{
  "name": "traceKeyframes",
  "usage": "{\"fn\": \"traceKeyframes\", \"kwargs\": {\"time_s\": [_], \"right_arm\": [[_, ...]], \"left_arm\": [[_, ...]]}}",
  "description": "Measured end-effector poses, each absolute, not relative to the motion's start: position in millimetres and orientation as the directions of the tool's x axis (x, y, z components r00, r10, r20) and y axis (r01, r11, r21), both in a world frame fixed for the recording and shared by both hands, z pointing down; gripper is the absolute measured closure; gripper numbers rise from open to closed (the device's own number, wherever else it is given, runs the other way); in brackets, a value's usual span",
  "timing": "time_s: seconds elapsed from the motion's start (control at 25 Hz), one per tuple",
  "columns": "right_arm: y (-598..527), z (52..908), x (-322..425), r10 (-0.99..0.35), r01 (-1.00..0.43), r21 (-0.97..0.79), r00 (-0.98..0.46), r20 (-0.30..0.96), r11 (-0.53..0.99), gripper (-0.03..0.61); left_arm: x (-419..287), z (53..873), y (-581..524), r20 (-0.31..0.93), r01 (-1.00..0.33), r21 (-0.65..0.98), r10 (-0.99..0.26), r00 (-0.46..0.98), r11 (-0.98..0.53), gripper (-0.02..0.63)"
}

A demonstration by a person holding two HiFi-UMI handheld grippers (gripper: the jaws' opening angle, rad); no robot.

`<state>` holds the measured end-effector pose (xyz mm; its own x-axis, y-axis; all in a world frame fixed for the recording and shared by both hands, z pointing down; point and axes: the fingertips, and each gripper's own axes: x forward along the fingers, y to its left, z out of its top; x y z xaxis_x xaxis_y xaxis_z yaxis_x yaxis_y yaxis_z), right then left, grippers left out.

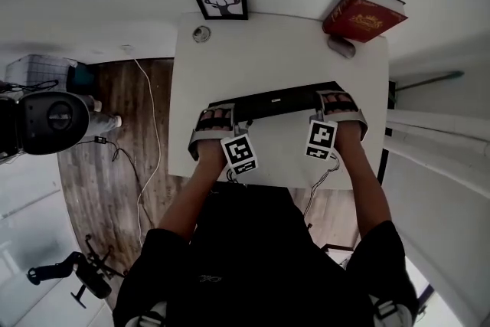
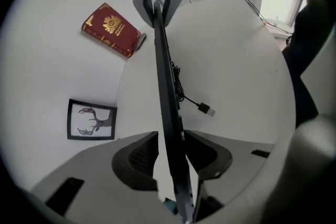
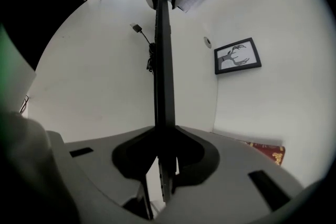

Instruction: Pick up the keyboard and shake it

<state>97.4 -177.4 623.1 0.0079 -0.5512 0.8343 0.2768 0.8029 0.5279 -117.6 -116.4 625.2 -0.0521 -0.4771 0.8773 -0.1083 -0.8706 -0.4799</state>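
Table point(image 1: 276, 42): white. The keyboard is up in the air over it.
Keyboard point(image 1: 279, 101): black, long and thin, turned up on its edge. Its long way runs side to side, with one end in each gripper.
Arms: the left arm point(image 1: 191, 195) and the right arm point(image 1: 361, 180) both reach out over the table, with the grippers tipped down.
Left gripper point(image 1: 217, 117): the keyboard's left end sits between its jaws. They are a little apart, with a thin gap on one side.
Right gripper point(image 1: 338, 100): its jaws squeeze both sides of the right end.
Cord point(image 2: 208, 110): black. It comes off the keyboard, and its plug end is free.
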Motion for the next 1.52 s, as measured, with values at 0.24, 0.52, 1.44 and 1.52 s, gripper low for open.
{"fn": "traceKeyframes", "kwargs": {"time_s": [0.24, 0.52, 1.44, 1.52], "right_arm": [[-152, 607, 93, -0.593, 0.212, 0.577, 0.017, 0.805, 0.789, 0.495], [-122, 518, 91, -0.748, 0.078, 0.744, 0.065, 0.661, 0.664, 0.495], [48, 149, 87, -0.898, 0.212, 0.938, 0.405, 0.172, 0.275, 0.495], [49, 127, 109, -0.907, 0.234, 0.947, 0.407, 0.11, 0.22, 0.495]], "left_arm": [[-116, 630, -126, 0.851, -0.079, -0.525, -0.524, -0.033, -0.847, 0.543], [-118, 531, -129, 0.675, -0.009, -0.734, -0.731, 0.096, -0.679, 0.546], [9, 212, -147, 0.175, -0.154, -0.953, -0.89, 0.422, -0.26, 0.546], [26, 186, -146, 0.131, -0.165, -0.96, -0.887, 0.443, -0.224, 0.546]]}}
